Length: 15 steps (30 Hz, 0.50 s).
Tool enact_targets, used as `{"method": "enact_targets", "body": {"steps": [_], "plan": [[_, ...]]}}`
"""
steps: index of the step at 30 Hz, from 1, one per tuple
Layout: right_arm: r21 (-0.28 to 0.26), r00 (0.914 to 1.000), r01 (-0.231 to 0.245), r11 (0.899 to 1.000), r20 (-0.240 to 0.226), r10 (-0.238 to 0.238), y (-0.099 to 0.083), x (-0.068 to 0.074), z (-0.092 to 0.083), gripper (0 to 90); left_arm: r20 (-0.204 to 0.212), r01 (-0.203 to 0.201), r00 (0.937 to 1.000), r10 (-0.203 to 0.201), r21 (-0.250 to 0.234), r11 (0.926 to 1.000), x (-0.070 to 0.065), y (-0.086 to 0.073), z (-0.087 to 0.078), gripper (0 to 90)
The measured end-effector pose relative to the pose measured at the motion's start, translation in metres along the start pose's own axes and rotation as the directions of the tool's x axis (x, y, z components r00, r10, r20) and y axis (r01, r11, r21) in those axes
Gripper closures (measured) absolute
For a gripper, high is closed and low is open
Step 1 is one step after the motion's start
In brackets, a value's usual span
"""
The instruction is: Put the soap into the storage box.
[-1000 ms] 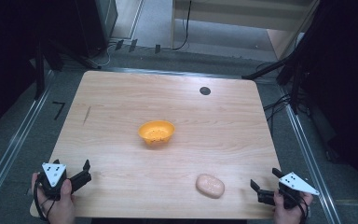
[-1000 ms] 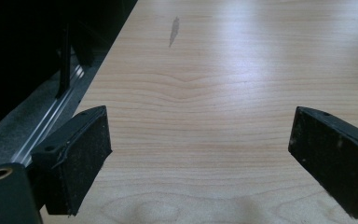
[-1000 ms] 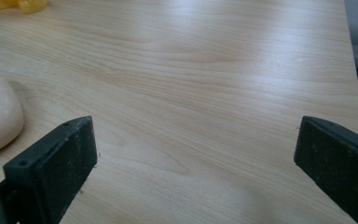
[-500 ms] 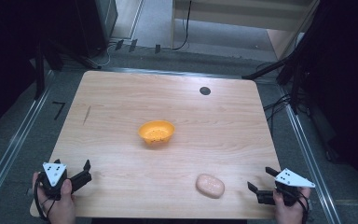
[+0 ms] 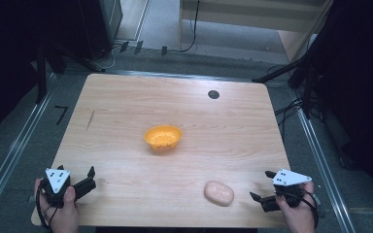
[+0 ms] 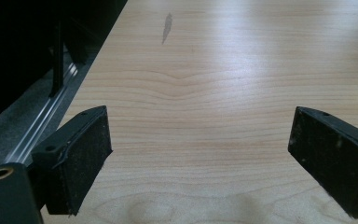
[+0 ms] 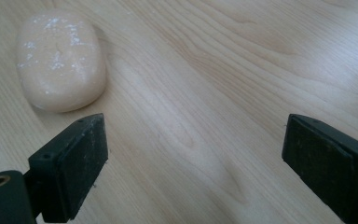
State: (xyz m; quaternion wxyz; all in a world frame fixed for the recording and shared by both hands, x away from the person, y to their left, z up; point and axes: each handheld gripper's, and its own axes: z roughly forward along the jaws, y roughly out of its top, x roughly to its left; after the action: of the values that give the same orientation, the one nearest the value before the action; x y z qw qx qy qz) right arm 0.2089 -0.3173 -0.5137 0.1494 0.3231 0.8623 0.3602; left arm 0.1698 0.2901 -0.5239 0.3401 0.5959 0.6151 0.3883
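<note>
Just left of the open, empty right gripper point(image 5: 261, 186), a pale bread roll point(image 5: 219, 193), untouched.

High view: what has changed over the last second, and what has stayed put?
The right gripper has shifted a little toward the pale oval bun. Its jaws have just been closing slightly, with nothing between them; they stand open and apart from the bun. Nothing was picked up or let go. The left gripper, the bun and the orange bowl stayed where they were.

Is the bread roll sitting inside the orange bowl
No, the bread roll lies on the bare table, apart from the orange bowl.
</note>
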Motion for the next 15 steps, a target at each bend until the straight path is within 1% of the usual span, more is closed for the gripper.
{"method": "enact_targets", "body": {"steps": [1, 2, 3, 6, 7, 8, 9, 10, 11, 12, 13, 15], "plan": [[0.0, 1.0, 0.0, 1.0, 0.0, 0.0, 0.0, 0.0, 0.0, 7.5, 0.0, 0.0, 1.0, 0.0, 0.0, 1.0, 0.0, 0.0, 0.0, 6.3], [0.023, 0.9998, 0.02, 1.0, -0.009, -0.02, 0.005, 0.002, 0.001, 7.5, 0.001, 0.0, 1.0, 0.0, 0.001, 1.0, 0.0, 0.0, 0.0, 6.3], [0.023, 0.9998, 0.02, 1.0, -0.009, -0.02, 0.005, 0.002, 0.001, 7.5, 0.001, 0.0, 1.0, 0.0, 0.001, 1.0, 0.0, 0.0, 0.0, 6.3], [0.041, 0.9988, 0.04, 0.998, -0.03, -0.039, 0.011, 0.003, 0.003, 7.7, 0.004, -0.004, 1.0, 0.004, 0.003, 1.0, 0.0, 0.0, 0.0, 6.3], [0.048, 0.9983, 0.047, 0.998, -0.037, -0.045, 0.014, 0.003, 0.004, 8.2, 0.004, -0.005, 1.0, 0.005, 0.004, 1.0, 0.0, 0.0, 0.0, 6.3], [0.06, 0.9973, 0.059, 0.996, -0.049, -0.056, 0.017, 0.004, 0.006, 10.9, 0.004, -0.003, 1.0, 0.003, 0.005, 1.0, 0.0, 0.0, 0.001, 6.3], [0.06, 0.9973, 0.059, 0.996, -0.049, -0.056, 0.017, 0.004, 0.006, 10.9, 0.004, -0.003, 1.0, 0.003, 0.005, 1.0, 0.0, 0.0, 0.001, 6.3], [0.08, 0.9955, 0.078, 0.994, -0.06, -0.074, 0.021, 0.005, 0.008, 11.4, 0.005, -0.001, 1.0, 0.001, 0.004, 1.0, 0.0, 0.0, 0.001, 6.3], [0.08, 0.9955, 0.078, 0.994, -0.06, -0.074, 0.021, 0.005, 0.008, 11.4, 0.005, -0.001, 1.0, 0.001, 0.004, 1.0, 0.0, 0.0, 0.001, 6.3], [0.096, 0.9938, 0.093, 0.991, -0.069, -0.087, 0.024, 0.007, 0.011, 11.4, 0.005, -0.002, 1.0, 0.002, 0.007, 1.0, 0.0, 0.0, 0.001, 6.3], [0.103, 0.9929, 0.098, 0.99, -0.078, -0.09, 0.026, 0.007, 0.012, 11.4, 0.006, -0.001, 1.0, 0.001, 0.006, 1.0, 0.0, 0.0, 0.001, 6.3], [0.105, 0.9917, 0.106, 0.989, -0.085, -0.097, 0.028, 0.008, 0.014, 11.4, 0.006, -0.001, 1.0, 0.001, 0.007, 1.0, 0.0, 0.0, 0.001, 6.2]]}}
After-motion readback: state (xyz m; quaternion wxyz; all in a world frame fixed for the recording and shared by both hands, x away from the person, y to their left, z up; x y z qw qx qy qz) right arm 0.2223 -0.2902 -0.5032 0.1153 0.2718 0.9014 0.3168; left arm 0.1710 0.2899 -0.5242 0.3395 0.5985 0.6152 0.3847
